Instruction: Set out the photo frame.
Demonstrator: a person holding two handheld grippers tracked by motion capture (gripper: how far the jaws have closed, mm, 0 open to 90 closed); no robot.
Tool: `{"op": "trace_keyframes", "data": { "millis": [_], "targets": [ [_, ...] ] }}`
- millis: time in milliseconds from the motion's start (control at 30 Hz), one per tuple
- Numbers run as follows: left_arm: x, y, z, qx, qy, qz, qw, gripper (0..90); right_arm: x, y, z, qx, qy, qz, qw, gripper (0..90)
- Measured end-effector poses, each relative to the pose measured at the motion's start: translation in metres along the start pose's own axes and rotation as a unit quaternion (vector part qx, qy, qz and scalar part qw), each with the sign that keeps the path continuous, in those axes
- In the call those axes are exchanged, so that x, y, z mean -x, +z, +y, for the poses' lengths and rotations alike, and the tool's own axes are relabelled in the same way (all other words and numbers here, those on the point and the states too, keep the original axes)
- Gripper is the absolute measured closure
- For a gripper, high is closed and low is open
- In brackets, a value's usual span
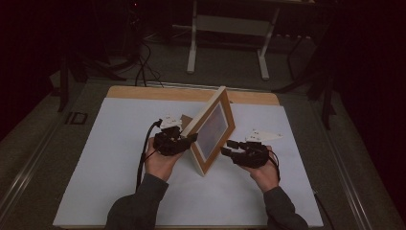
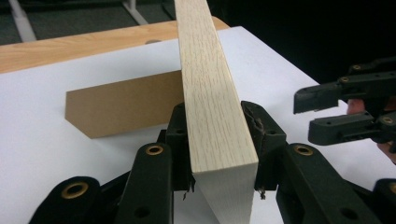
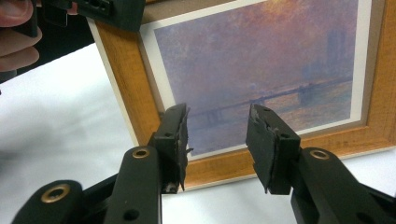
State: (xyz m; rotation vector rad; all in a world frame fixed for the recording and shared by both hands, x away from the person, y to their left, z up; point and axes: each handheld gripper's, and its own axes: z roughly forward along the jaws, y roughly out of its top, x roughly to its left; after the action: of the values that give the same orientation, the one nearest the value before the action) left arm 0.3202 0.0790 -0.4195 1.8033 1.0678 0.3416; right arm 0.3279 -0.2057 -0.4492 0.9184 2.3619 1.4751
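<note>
A wooden picture frame (image 1: 213,129) with a hazy purple and orange painting (image 3: 261,60) stands tilted on the white table top (image 1: 105,158). Its brown cardboard back stand (image 2: 121,107) leans out behind it. My left gripper (image 1: 191,138) is shut on the frame's pale side edge (image 2: 210,102), one jaw on each face. My right gripper (image 1: 227,147) is open just in front of the painting's lower part, its jaws (image 3: 217,135) apart with nothing between them. It appears in the left gripper view as my right gripper (image 2: 322,112), off to the right of the frame.
The table's bare wooden strip (image 1: 143,93) runs along the far edge. Behind it on the dark floor stand a white table base (image 1: 230,28) and some cables (image 1: 143,67). White surface lies open on both sides of the frame.
</note>
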Motion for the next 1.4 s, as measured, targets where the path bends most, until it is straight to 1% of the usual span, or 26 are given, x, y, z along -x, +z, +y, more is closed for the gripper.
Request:
{"op": "trace_keyframes", "data": {
  "millis": [33,167,300,367,467,533,567,733,833,933,967,1000,1033,1067,1133,1167,1400],
  "targets": [
    [-0.001,0.0,0.0,0.003,-0.004,0.0,1.0,68.0,0.0,0.0,0.0,0.0,0.0,0.0,1.0,57.7],
    [-0.004,-0.002,-0.002,0.014,-0.011,0.012,0.9998,68.4,0.0,-0.001,0.0,0.001,0.0,-0.001,1.0,57.7],
    [-0.009,-0.004,-0.003,0.028,-0.021,0.031,0.9989,69.0,0.001,-0.001,0.0,0.001,0.001,-0.002,1.0,57.7],
    [-0.012,-0.006,-0.004,0.031,-0.025,0.034,0.9986,69.4,0.001,-0.002,-0.001,0.0,0.002,-0.003,1.0,57.7],
    [-0.017,-0.007,-0.003,0.029,-0.028,0.025,0.9989,69.9,0.001,-0.001,-0.001,0.0,0.001,-0.002,1.0,57.7],
    [-0.018,-0.008,-0.003,0.029,-0.028,0.023,0.9989,70.1,0.001,-0.002,0.0,0.0,0.001,-0.002,1.0,57.7],
    [-0.022,-0.008,-0.003,0.028,-0.029,0.012,0.9991,70.2,0.001,-0.002,0.0,0.0,0.0,-0.003,1.0,57.7],
    [-0.027,-0.01,-0.002,0.022,-0.025,-0.001,0.9994,70.5,0.002,-0.003,0.001,0.0,0.0,-0.004,1.0,57.7],
    [-0.031,-0.011,-0.002,0.021,-0.025,-0.016,0.9994,70.6,0.002,-0.003,0.001,0.0,0.001,-0.005,1.0,57.6],
    [-0.036,-0.011,-0.002,0.019,-0.033,-0.036,0.9986,71.0,0.003,-0.004,0.001,0.0,0.0,-0.006,1.0,57.6],
    [-0.036,-0.011,-0.002,0.019,-0.033,-0.036,0.9986,71.2,0.003,-0.004,0.001,0.0,0.0,-0.006,1.0,57.6],
    [-0.038,-0.012,-0.002,0.019,-0.039,-0.044,0.9981,71.2,0.003,-0.004,0.001,0.0,0.0,-0.007,1.0,57.5],
    [-0.038,-0.012,-0.002,0.019,-0.039,-0.044,0.9981,71.4,0.003,-0.004,0.001,0.0,0.0,-0.007,1.0,57.5],
    [-0.043,-0.013,-0.002,0.018,-0.044,-0.056,0.9973,71.7,0.004,-0.005,0.002,0.001,0.0,-0.008,1.0,57.5],
    [-0.045,-0.014,-0.002,0.017,-0.045,-0.058,0.9971,71.9,0.004,-0.005,0.002,0.002,0.0,-0.009,1.0,57.4],
    [-0.047,-0.015,-0.002,0.016,-0.047,-0.064,0.9968,72.0,0.004,-0.005,0.003,0.003,-0.001,-0.009,1.0,57.5],
    [-0.053,-0.017,-0.002,0.012,-0.048,-0.076,0.9959,72.2,0.004,-0.004,0.004,0.003,-0.002,-0.011,0.9999,57.4]
  ]
}}
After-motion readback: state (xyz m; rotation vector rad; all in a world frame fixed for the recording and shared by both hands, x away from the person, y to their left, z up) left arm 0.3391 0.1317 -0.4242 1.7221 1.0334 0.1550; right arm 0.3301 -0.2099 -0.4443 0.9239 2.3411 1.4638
